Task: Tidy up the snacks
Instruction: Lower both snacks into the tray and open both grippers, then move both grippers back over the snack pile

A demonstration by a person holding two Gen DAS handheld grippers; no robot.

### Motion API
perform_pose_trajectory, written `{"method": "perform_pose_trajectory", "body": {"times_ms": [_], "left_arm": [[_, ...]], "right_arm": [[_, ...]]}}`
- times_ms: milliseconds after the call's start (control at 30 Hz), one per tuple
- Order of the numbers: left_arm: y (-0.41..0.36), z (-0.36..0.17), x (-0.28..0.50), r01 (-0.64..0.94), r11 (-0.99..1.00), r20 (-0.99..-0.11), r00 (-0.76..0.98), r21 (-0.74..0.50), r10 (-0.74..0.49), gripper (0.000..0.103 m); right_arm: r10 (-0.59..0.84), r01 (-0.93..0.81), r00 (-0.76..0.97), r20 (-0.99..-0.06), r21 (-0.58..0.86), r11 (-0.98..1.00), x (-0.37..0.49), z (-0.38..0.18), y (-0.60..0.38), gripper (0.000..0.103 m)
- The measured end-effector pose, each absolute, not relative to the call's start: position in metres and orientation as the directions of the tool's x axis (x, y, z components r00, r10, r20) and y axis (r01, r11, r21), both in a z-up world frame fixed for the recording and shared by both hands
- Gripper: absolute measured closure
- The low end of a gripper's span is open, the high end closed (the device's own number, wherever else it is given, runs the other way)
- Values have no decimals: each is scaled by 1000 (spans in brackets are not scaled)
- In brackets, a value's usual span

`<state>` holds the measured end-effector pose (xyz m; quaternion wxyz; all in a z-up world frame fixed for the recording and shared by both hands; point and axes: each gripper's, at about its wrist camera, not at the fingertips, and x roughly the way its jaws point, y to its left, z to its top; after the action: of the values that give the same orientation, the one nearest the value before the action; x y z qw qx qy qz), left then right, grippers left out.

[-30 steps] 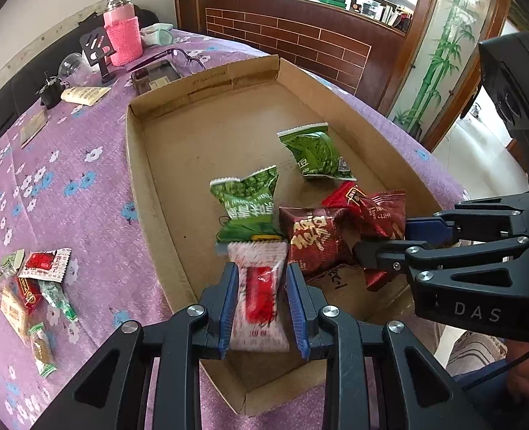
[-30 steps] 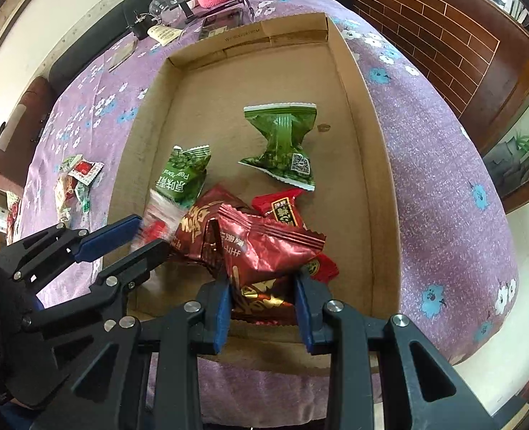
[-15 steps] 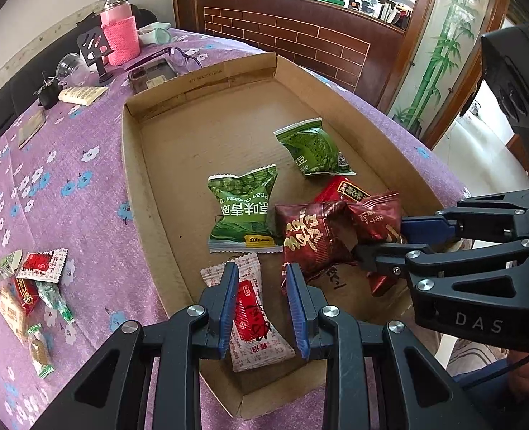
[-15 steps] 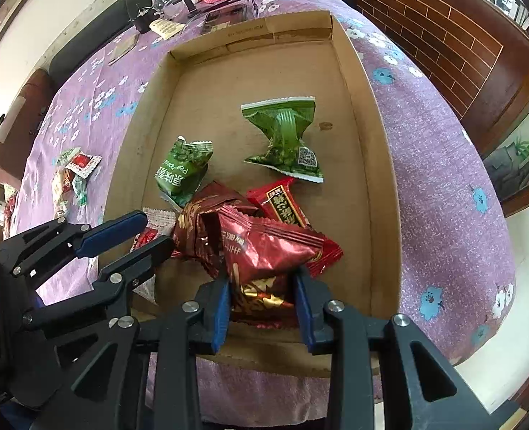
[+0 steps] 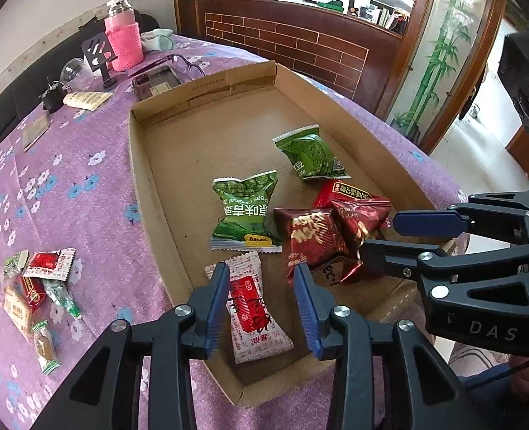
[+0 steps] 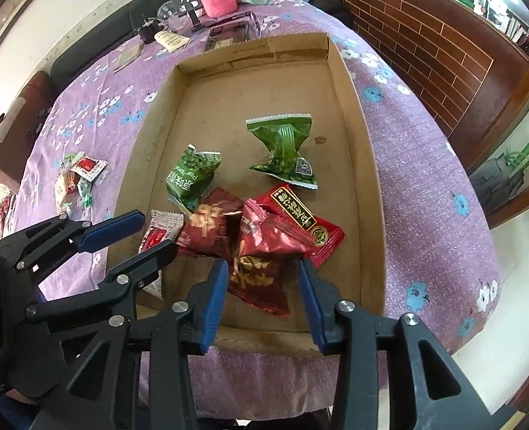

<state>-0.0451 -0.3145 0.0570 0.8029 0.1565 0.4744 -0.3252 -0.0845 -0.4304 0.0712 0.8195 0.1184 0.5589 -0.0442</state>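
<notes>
The left tongs (image 5: 261, 299) stand spread over the near left corner of the cardboard tray (image 5: 146, 193); their jaws have just been opening. Between them lies the white and red packet (image 5: 253, 308), flat on the tray floor. The right blue pad is clearly apart from it; the left pad (image 5: 217, 308) is just beside the packet's edge, and I cannot tell if it touches.

The right tongs (image 6: 262, 299) are spread too, and their jaws have also just been opening. The dark red packet (image 6: 261, 279) lies between the blue pads at the near end of the tray, and a gap shows on each side of it, so it is not pinched. In the left wrist view the right tongs (image 5: 375, 236) come in from the right side, with their tips near the red packets.

Just beyond the dark red packet lie two more red ones: a crumpled one (image 6: 210, 229) to the left and a flat bright red one (image 6: 300, 218) to the right, both touching or overlapping the pile. Farther in the tray there is a green pea packet (image 5: 244, 211) toward the left and a second green packet (image 5: 309, 156) toward the right, apart from each other.

The tray rests on a table (image 5: 67, 186) with a purple flowered cloth. On the cloth, to the left of the tray, a small heap of loose snacks (image 5: 38, 286) lies outside it. At the far end of the table stand a pink bottle (image 5: 121, 36) and a pair of glasses (image 5: 182, 66).
</notes>
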Motion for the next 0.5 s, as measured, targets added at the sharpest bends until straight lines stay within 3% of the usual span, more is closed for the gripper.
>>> {"method": "perform_pose_trajectory", "body": {"times_ms": [500], "left_arm": [[-269,78,-43,602,795,-835,401,-71,-378,64]], "right_arm": [[41,182,433,-901,132,974,-85,89,-405,63]]}}
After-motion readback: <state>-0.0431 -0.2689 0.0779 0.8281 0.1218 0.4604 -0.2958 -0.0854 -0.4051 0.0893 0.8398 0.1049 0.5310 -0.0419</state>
